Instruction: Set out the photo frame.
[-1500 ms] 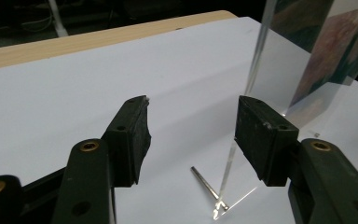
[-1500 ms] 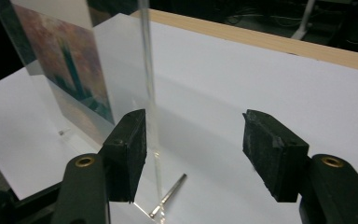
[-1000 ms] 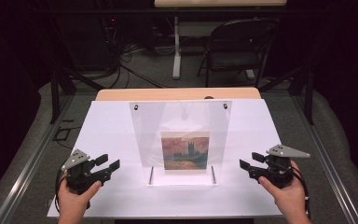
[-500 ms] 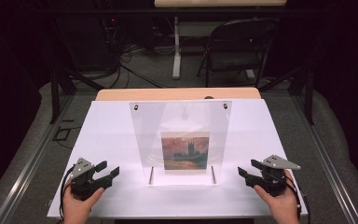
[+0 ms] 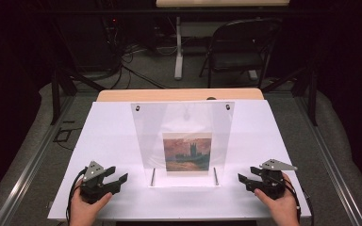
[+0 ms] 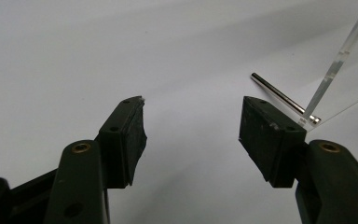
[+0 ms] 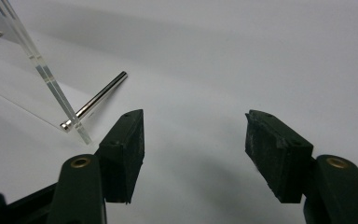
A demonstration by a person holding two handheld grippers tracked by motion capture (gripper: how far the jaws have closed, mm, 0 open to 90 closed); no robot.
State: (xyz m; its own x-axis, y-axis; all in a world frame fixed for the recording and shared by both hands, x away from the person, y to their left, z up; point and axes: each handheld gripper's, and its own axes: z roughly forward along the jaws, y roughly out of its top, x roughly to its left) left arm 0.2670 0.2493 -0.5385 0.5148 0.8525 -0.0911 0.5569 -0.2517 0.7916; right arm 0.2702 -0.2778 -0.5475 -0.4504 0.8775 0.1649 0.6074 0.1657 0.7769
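Both black grippers, left gripper [image 5: 119, 178] and right gripper [image 5: 243, 180], are held released and empty, flanking the clear acrylic picture stand [image 5: 183, 136] on the white desk [image 5: 108, 136], seemingly for a two-sided grasp.

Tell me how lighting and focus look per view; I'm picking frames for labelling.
High view: white table bright, surroundings dark, clear frame slightly hazy with a soft sheen. Left gripper view: fingers dim, pin glinting. Right gripper view: soft shadow under the fingers, frame edge sharp.
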